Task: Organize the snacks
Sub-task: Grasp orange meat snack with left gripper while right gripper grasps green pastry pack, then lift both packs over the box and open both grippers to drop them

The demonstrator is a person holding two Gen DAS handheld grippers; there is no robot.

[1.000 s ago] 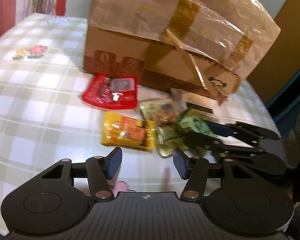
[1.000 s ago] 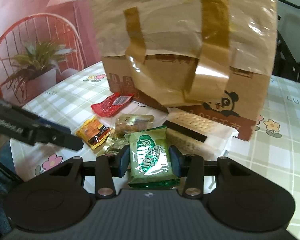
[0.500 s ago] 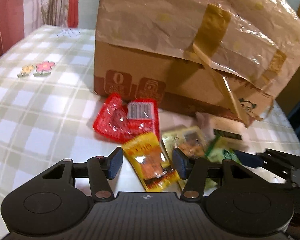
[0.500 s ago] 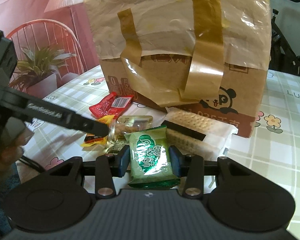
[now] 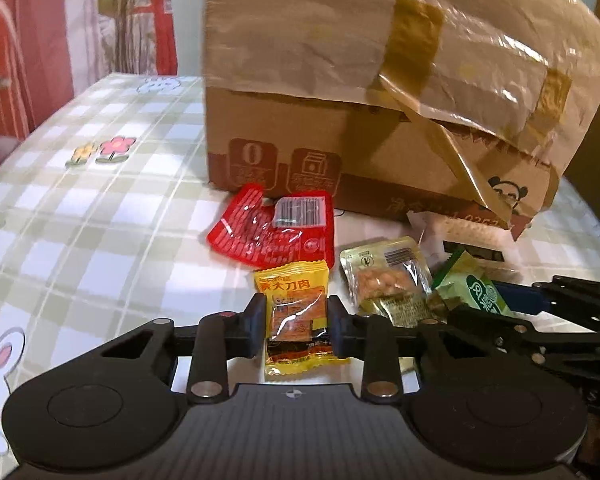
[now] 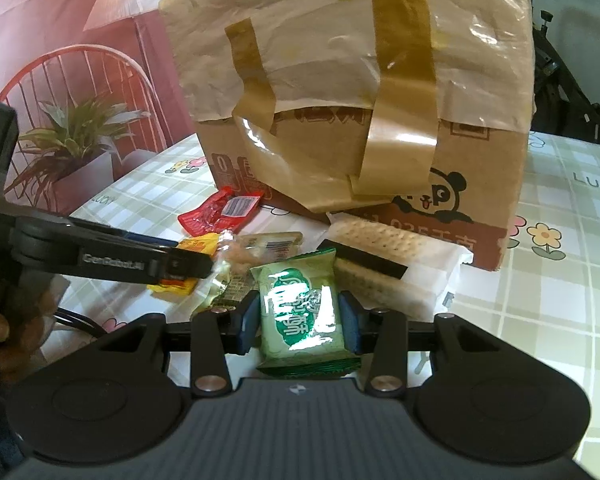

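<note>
**Two snack packets pinched in front of a taped carton**

The yellow packet (image 5: 296,316), a glossy crinkled sachet printed with red Chinese characters and an orange picture panel, sits between the fingers of the left hand-held gripper (image 5: 297,326), which press against both its sides. The green packet (image 6: 304,314), shiny foil with white script on a round emblem, is pinched the same way by the right hand-held gripper (image 6: 298,322), whose blue-padded fingers are closed onto its edges. Whether either packet is lifted off the surface (image 5: 100,216) cannot be told.

Just behind the yellow packet lies a red packet (image 5: 276,232) of ribbed film with a white barcode label. Beside it to the right is a clear pouch of nuts (image 5: 384,276), pale gold with a barcode strip. A wrapped stack of pale, dimpled crackers (image 6: 388,268) with a black band rests against the cardboard box (image 6: 380,120).

The box is brown corrugated card, draped in wrinkled kraft paper and held with wide strips of glossy brown tape. It carries a cartoon panda, a dark red band with partly hidden digits, and a "0" icon on its left face.

The surface wears a green-and-white checked cloth with flowers, a rabbit and the letters "LUCK". The left tool's arm reads, blurred, something like "GenRobot.ai".
</note>
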